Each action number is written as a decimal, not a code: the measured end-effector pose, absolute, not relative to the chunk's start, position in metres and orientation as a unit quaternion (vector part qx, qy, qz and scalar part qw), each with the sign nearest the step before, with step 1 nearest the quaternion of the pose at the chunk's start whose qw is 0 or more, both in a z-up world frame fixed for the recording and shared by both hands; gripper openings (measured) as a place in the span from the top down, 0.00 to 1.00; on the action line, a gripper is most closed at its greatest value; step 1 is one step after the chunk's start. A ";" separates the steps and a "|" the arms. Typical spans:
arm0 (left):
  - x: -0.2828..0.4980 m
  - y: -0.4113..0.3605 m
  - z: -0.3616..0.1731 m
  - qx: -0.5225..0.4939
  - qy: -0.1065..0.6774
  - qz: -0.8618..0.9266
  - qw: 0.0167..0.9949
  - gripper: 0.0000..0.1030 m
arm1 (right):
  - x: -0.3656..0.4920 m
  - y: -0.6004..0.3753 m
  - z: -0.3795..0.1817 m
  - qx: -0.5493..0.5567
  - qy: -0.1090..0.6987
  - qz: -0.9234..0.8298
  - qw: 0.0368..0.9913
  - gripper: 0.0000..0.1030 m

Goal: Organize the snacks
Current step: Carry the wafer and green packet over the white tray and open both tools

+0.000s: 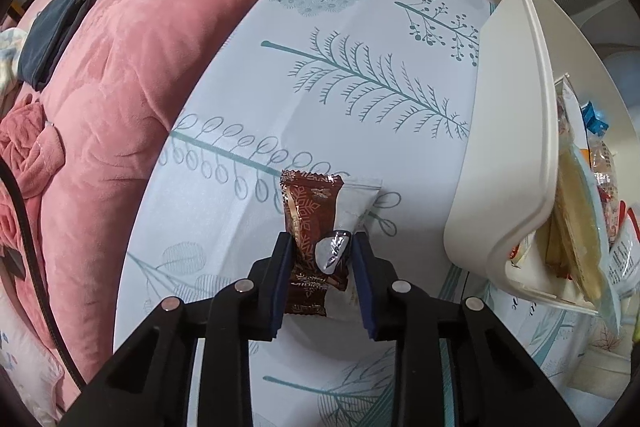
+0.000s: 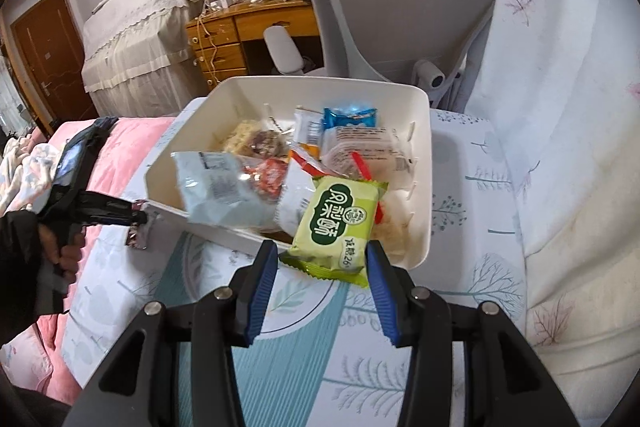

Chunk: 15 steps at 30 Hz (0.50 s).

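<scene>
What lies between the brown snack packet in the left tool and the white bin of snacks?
Only bare patterned sheet lies between the brown snack packet and the white bin; the left wrist view shows it.

Bin cut off rightward

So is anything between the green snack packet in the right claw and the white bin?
Nothing visible blocks it. The right claw holds the green packet at the near rim of the white bin, partly over it already. Inside, other snack packets are piled, so it would land on top of those.
</scene>
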State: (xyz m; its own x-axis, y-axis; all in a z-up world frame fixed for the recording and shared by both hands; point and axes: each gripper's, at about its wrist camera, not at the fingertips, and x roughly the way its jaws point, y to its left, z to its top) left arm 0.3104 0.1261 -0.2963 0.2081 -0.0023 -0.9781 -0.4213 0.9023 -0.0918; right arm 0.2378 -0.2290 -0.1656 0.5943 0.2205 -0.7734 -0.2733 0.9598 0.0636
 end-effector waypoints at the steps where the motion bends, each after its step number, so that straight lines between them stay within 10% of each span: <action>1: 0.309 0.126 -0.294 -0.174 0.613 0.139 0.758 0.73 | 0.241 -0.232 -0.168 -0.027 0.431 0.135 0.892 0.56; 15: 0.292 0.119 -0.219 -0.195 0.574 0.127 0.785 0.73 | 0.262 -0.247 -0.188 0.026 0.457 0.132 0.879 0.54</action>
State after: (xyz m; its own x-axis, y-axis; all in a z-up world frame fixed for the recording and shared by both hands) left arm 0.2922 0.1187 -0.2187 0.3082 -0.0243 -0.9510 -0.4228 0.8920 -0.1598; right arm 0.2616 -0.2471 -0.1879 0.5466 0.2566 -0.7971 -0.2088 0.9636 0.1670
